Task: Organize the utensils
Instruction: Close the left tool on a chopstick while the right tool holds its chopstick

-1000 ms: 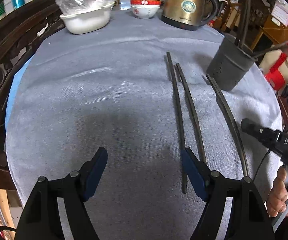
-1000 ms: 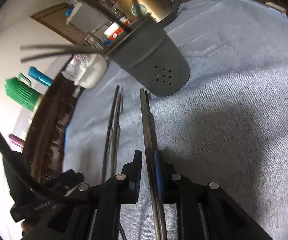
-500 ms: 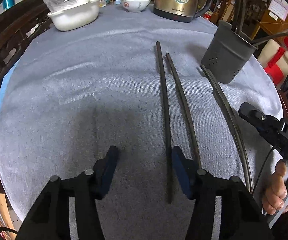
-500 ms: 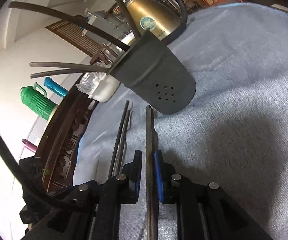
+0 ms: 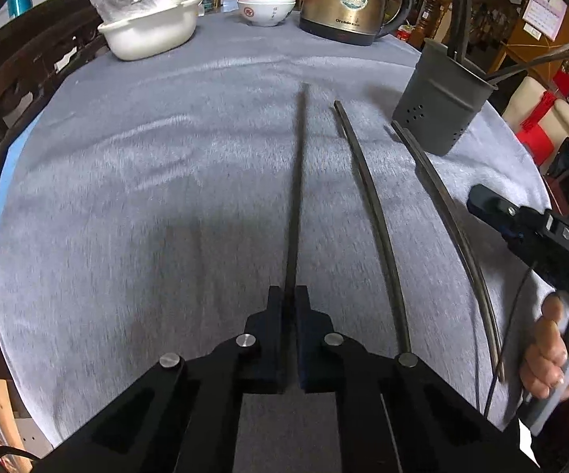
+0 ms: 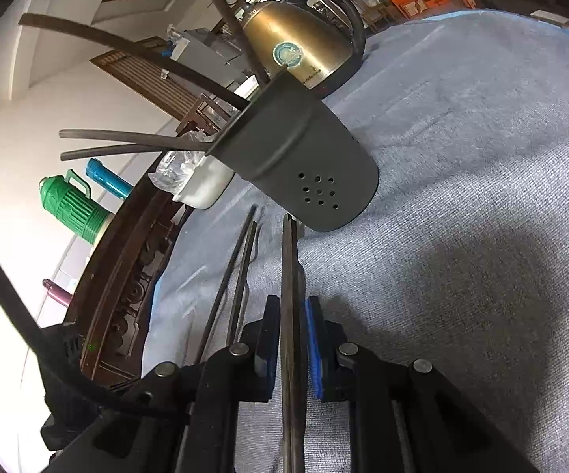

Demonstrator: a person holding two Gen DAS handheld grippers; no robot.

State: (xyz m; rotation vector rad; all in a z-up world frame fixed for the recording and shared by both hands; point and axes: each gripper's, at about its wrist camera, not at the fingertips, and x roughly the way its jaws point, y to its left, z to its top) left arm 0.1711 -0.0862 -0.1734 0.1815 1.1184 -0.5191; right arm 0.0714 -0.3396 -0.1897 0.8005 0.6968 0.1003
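Note:
My left gripper [image 5: 289,293] is shut on the near part of a dark chopstick [image 5: 298,181] that runs away over the grey tablecloth [image 5: 146,216]. A second chopstick [image 5: 375,205] lies just right of it. Further right, a pair of chopsticks [image 5: 442,197] reaches toward the grey perforated utensil holder [image 5: 442,94], which has several chopsticks standing in it. In the right wrist view my right gripper [image 6: 290,303] is shut on that pair [image 6: 290,260], whose tips sit close under the holder [image 6: 304,157]. The right gripper's body [image 5: 528,228] shows in the left wrist view, held by a hand [image 5: 548,351].
At the table's far side stand a gold kettle [image 5: 347,0], stacked red-and-white bowls [image 5: 266,0] and a white bowl with a plastic bag [image 5: 150,31]. Dark carved wood [image 5: 8,90] borders the left edge. A green flask [image 6: 71,205] stands beyond it.
The left jaws came from wide open to shut on the leftmost chopstick, after shifting right to straddle it. The right gripper kept its grip on the pair and tipped slightly.

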